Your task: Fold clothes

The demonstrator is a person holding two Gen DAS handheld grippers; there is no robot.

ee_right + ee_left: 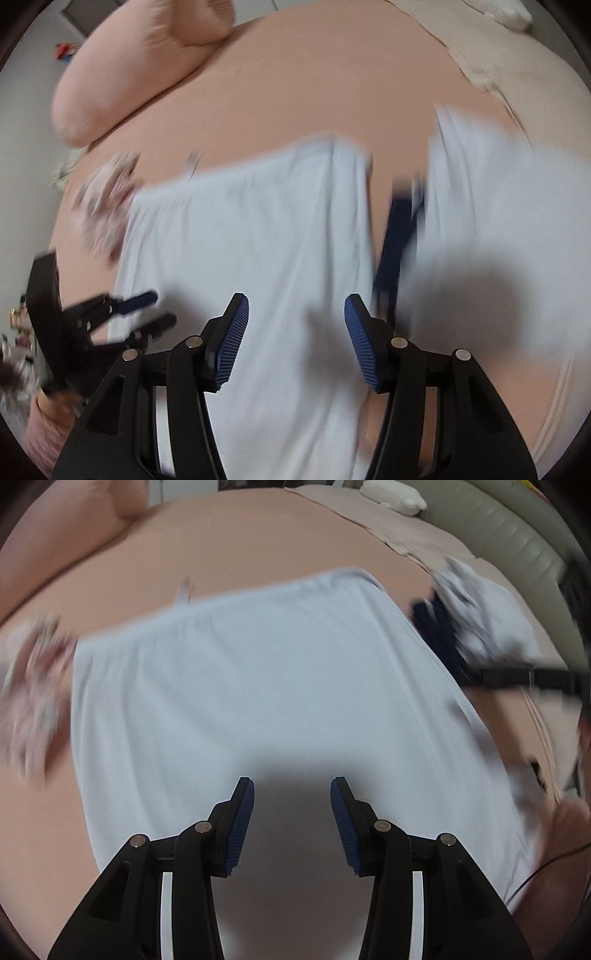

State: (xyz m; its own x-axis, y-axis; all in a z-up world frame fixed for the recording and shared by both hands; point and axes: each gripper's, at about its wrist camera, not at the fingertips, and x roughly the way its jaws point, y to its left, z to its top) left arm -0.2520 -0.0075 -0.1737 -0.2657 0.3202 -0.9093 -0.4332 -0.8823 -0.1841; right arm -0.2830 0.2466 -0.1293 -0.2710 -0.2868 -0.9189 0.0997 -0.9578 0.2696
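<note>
A pale blue-white garment [258, 686] lies spread flat on the pink bed, its far hem toward the pillows; it also shows in the right wrist view [251, 236]. My left gripper [291, 794] is open and empty, hovering over the garment's near part. My right gripper [296, 310] is open and empty above the garment's right edge. The left gripper [151, 308] shows at the lower left of the right wrist view, open over the garment's left edge. Both views are blurred by motion.
A second white garment with a navy piece [480, 206] lies to the right, also in the left view [476, 613]. A floral cloth [33, 686] lies left. A pink pillow [140, 66], a beige blanket [399, 528] and a grey headboard [509, 531] lie beyond.
</note>
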